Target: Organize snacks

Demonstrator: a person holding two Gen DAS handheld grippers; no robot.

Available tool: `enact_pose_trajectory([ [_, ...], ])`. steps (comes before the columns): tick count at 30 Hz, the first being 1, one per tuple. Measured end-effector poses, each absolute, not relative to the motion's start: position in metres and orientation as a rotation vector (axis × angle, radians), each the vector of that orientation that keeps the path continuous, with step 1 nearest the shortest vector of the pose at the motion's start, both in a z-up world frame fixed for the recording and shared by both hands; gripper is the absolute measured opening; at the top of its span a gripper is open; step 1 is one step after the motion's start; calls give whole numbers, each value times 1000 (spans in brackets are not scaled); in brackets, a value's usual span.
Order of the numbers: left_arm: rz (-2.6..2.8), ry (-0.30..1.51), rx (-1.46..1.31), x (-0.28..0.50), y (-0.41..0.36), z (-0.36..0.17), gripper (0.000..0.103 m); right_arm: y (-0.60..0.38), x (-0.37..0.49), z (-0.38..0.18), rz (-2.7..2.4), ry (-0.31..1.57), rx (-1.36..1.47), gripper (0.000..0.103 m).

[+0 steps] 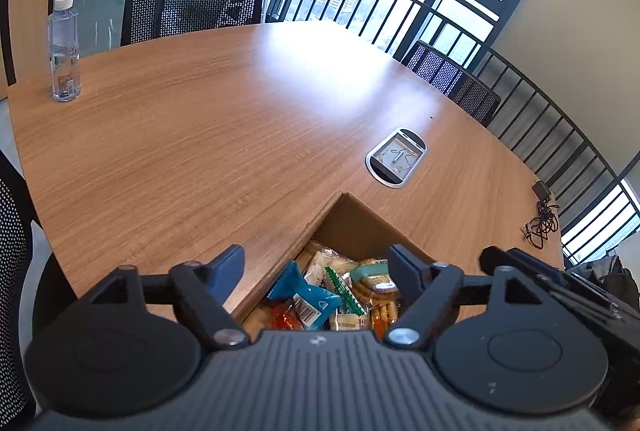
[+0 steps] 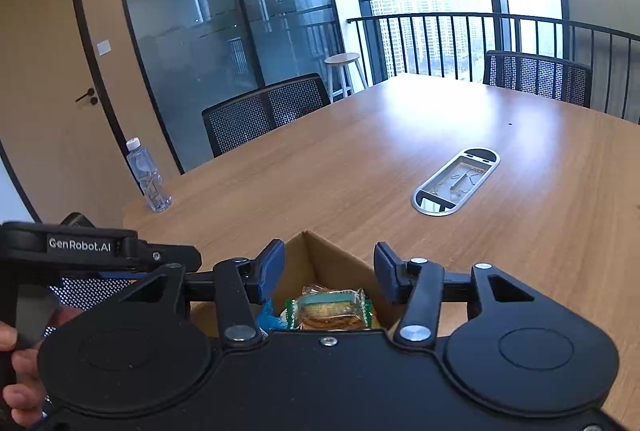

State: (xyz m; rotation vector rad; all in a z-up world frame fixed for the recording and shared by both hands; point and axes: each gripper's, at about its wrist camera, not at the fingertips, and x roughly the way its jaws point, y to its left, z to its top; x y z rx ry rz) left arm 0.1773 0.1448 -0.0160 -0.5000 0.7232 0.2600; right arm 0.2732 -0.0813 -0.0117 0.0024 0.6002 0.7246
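An open cardboard box (image 1: 352, 219) sits at the near edge of the wooden table (image 1: 220, 119), filled with several wrapped snacks, among them a blue packet (image 1: 308, 297) and a pack of biscuits (image 1: 376, 279). My left gripper (image 1: 318, 265) is open and empty just above the box. In the right wrist view the box (image 2: 320, 255) holds a green-edged biscuit pack (image 2: 332, 309). My right gripper (image 2: 330, 267) is open and empty above it. The other gripper (image 2: 80, 247) shows at the left.
A clear water bottle (image 1: 64, 51) stands at the table's far left corner. An oval metal cable port (image 1: 396, 157) is set into the tabletop. A black cable (image 1: 540, 219) lies near the right edge. Mesh chairs (image 1: 192, 11) surround the table.
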Motion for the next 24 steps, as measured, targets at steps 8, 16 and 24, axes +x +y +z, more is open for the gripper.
enact_pose_trajectory([
  [8,232,714,-466,163,133,-12,86,-113,248,1,678,598,58,75],
  [16,182,703,-423,148,113,-4,96,-137,215,12,599,593,28,93],
  [24,112,718,-358,129,90,3,103,-162,185,14,503,588,31,102],
])
